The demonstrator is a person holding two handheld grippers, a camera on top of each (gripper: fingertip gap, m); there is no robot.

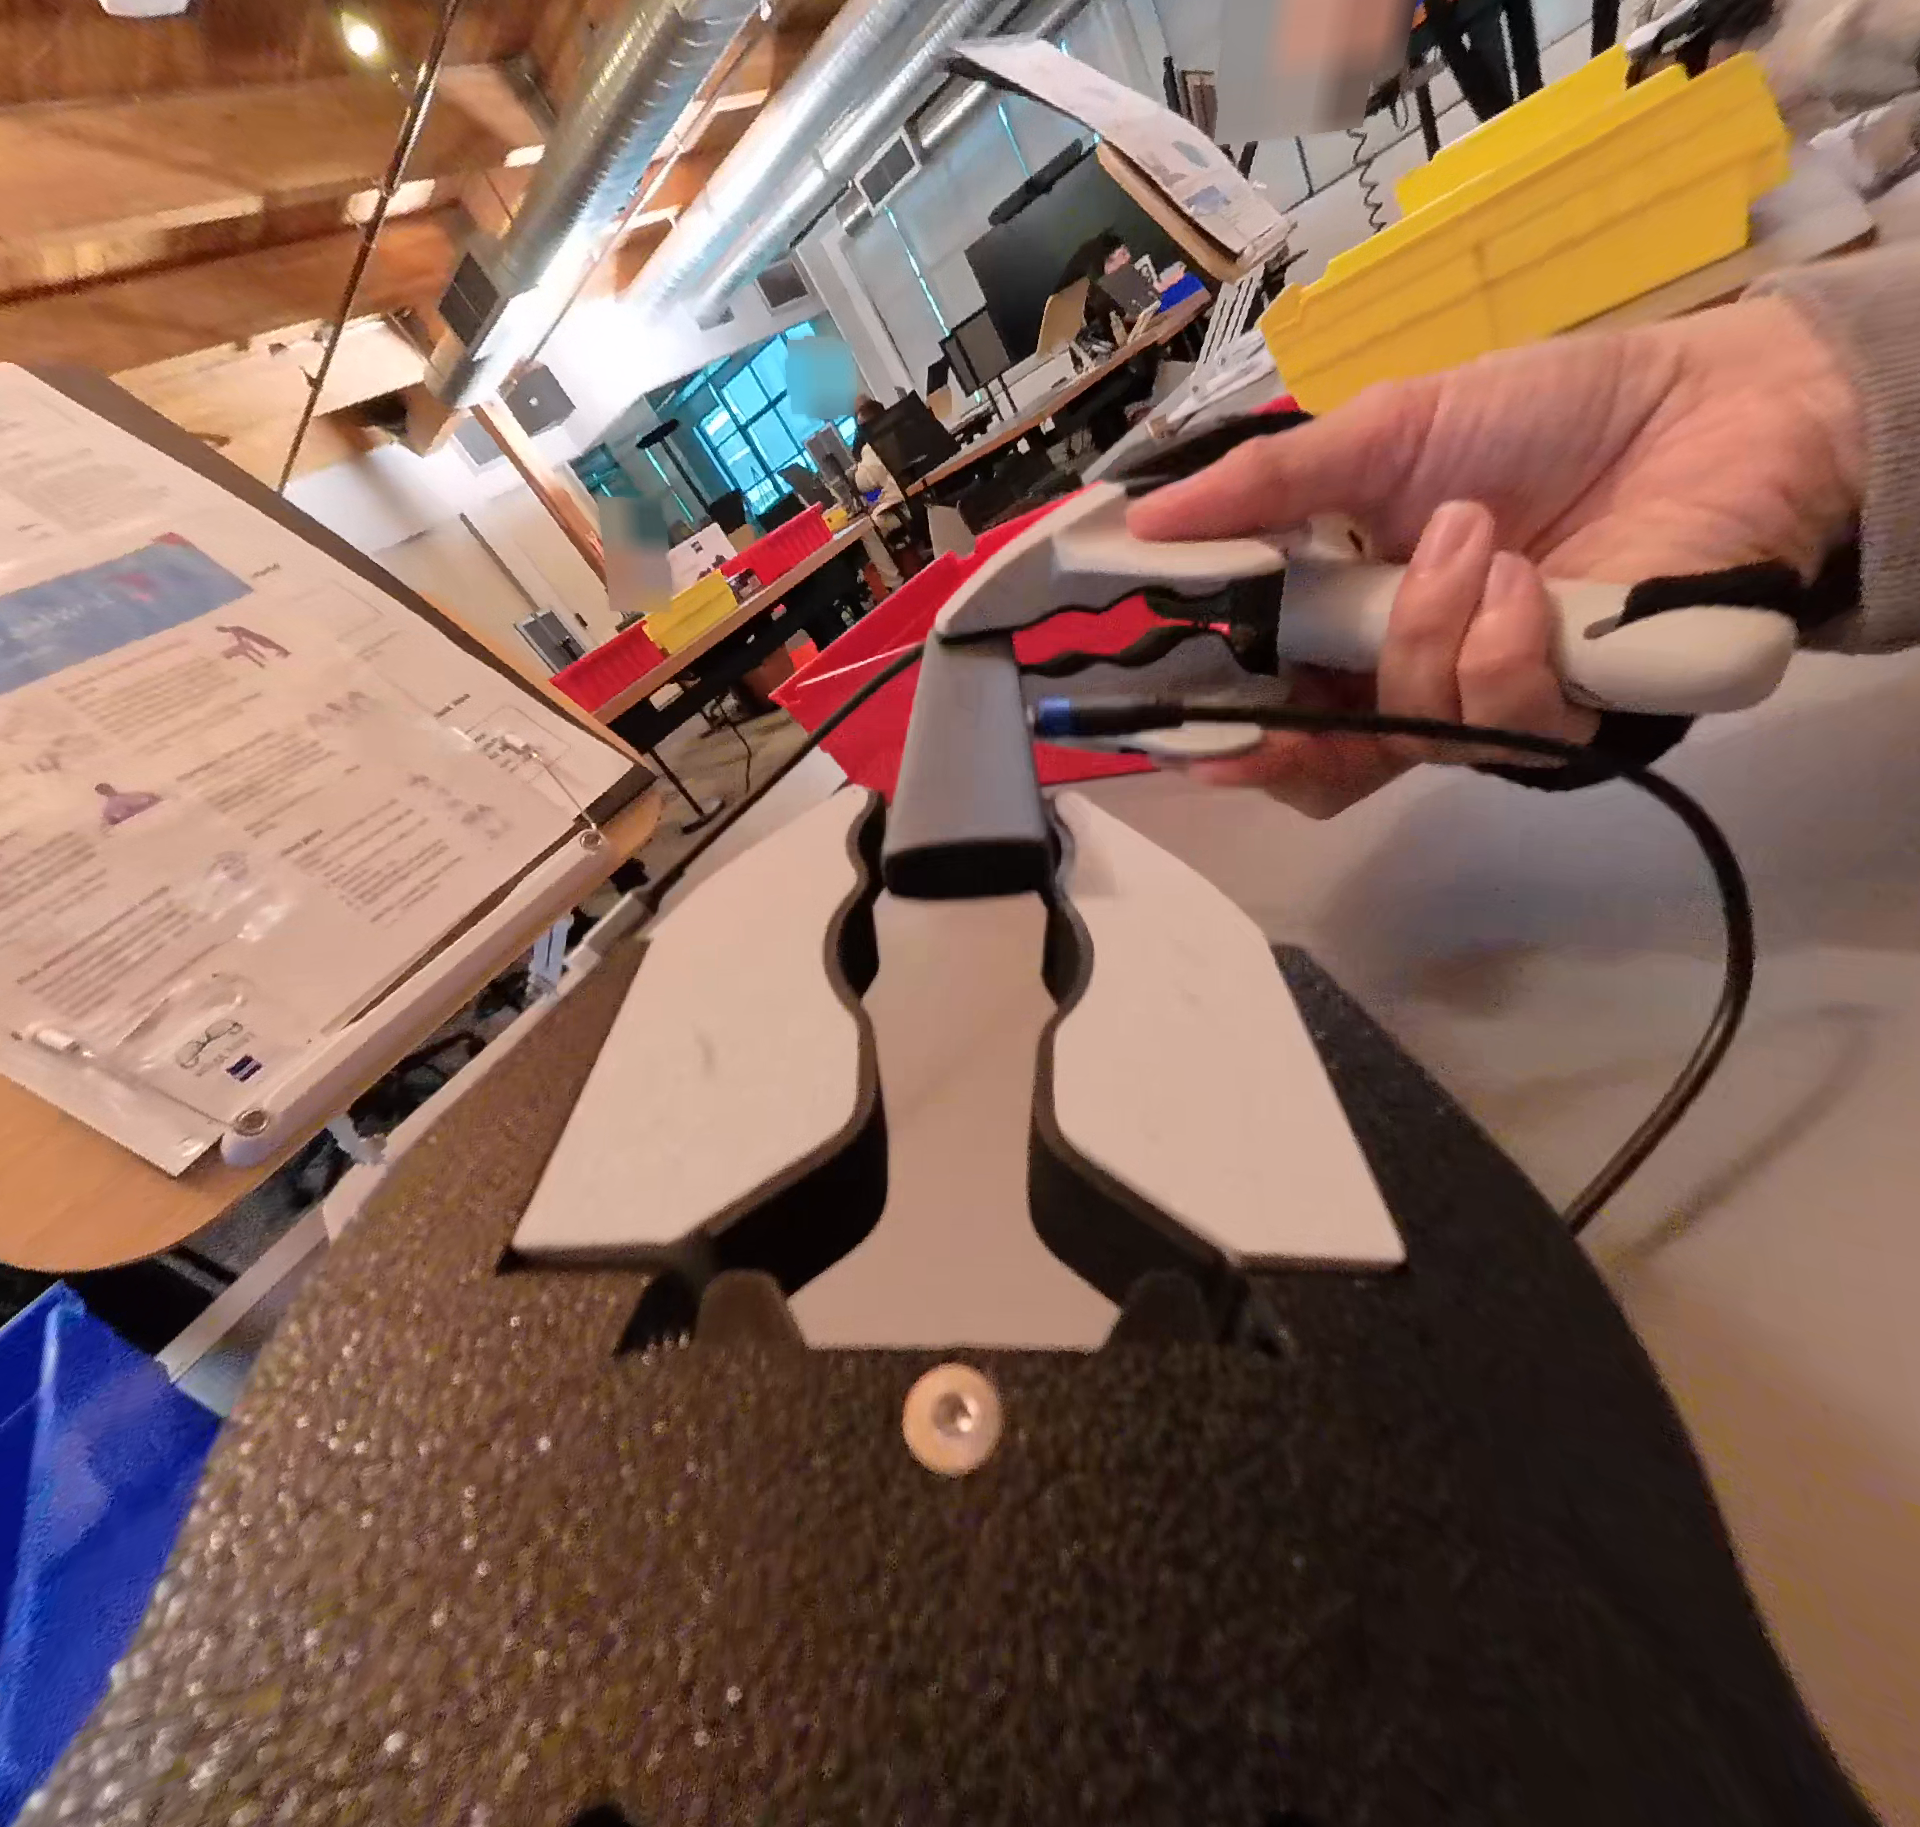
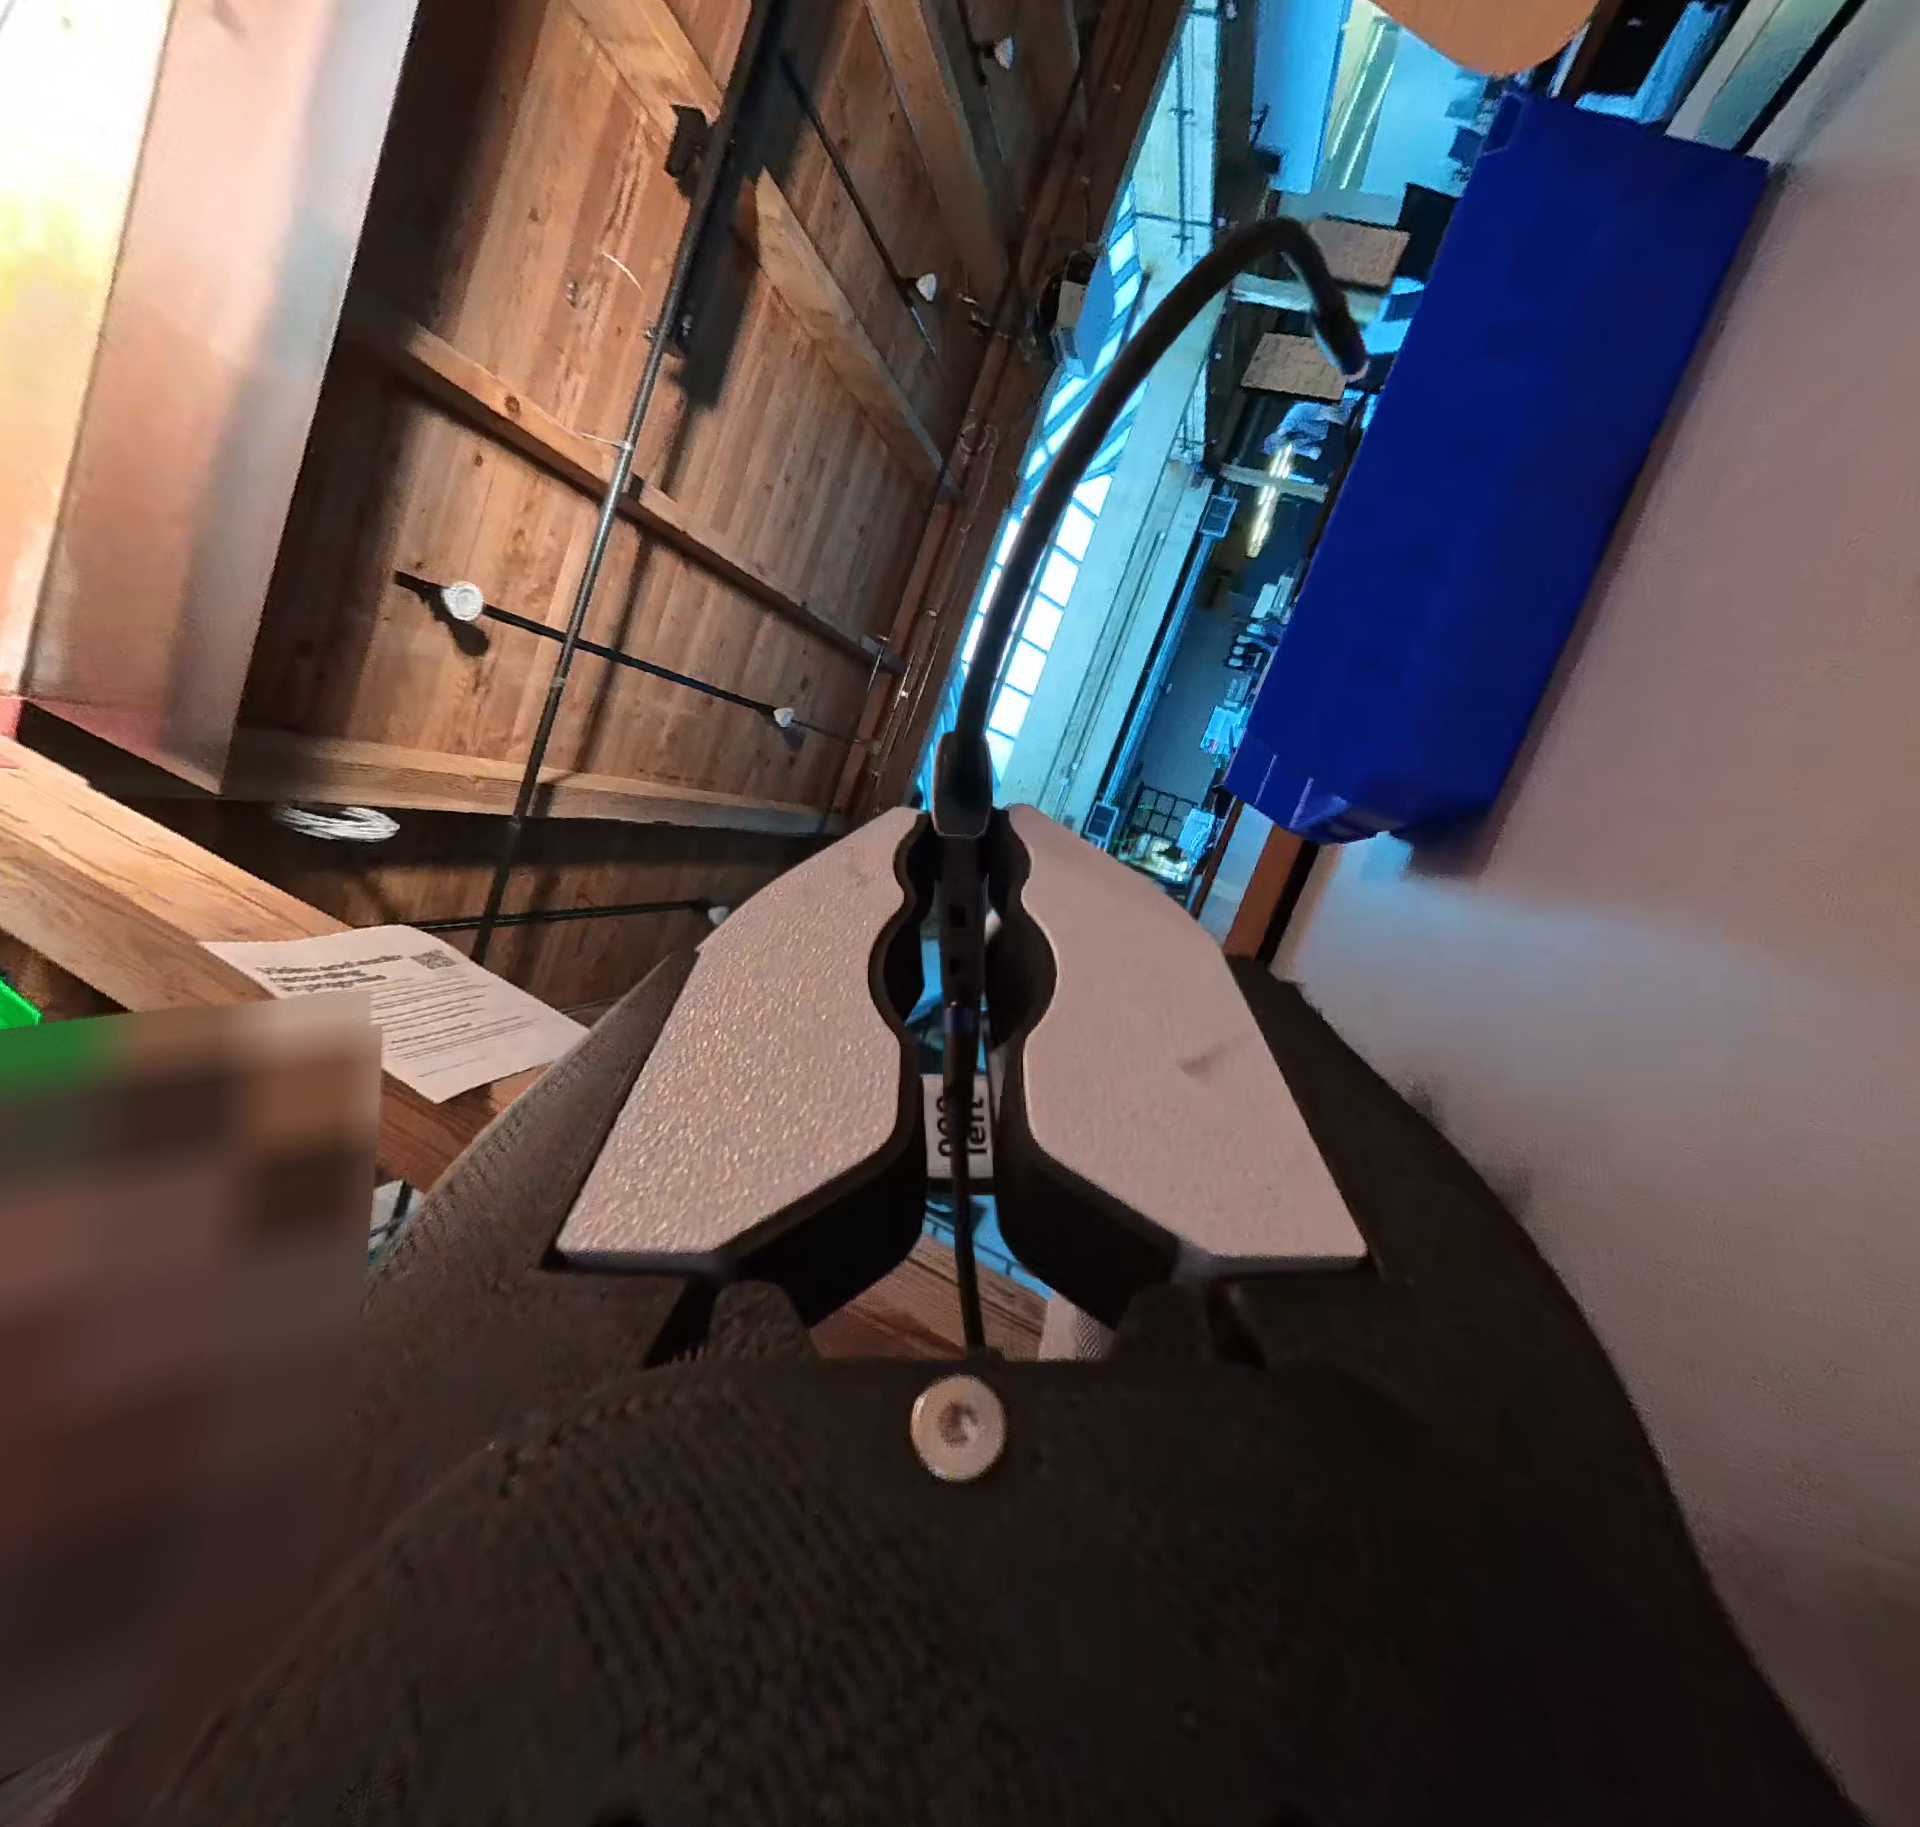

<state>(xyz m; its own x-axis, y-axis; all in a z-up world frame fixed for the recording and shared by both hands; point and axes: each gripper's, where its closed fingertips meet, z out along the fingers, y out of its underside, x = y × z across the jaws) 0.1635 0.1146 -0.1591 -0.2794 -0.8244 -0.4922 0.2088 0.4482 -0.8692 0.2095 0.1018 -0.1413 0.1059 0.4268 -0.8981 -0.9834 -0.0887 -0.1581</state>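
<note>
My left gripper (image 1: 966, 821) is shut on the near end of a dark grey flat bar (image 1: 961, 759), which points away from the camera above the white table (image 1: 1507, 946). My right gripper (image 2: 961, 821) is shut on a black cable (image 2: 1049, 447); the cable's thick collar sits at the fingertips and it arcs up to a free end. In the left wrist view the right gripper (image 1: 940, 634), held by a hand (image 1: 1558, 489), has its tips at the bar's far end. A black cable (image 1: 1725, 946) with a blue-ringed plug (image 1: 1049, 715) loops below that hand.
A tilted board with a printed sheet (image 1: 260, 738) stands at the left. A red bin (image 1: 883, 697) lies behind the bar and yellow bins (image 1: 1538, 219) at the far right. A blue bin (image 2: 1475, 489) rests against the white table (image 2: 1662, 1050). A wooden wall (image 2: 623, 427) is beyond. The gap from one gripper's tips to the other's is roughly 6 cm.
</note>
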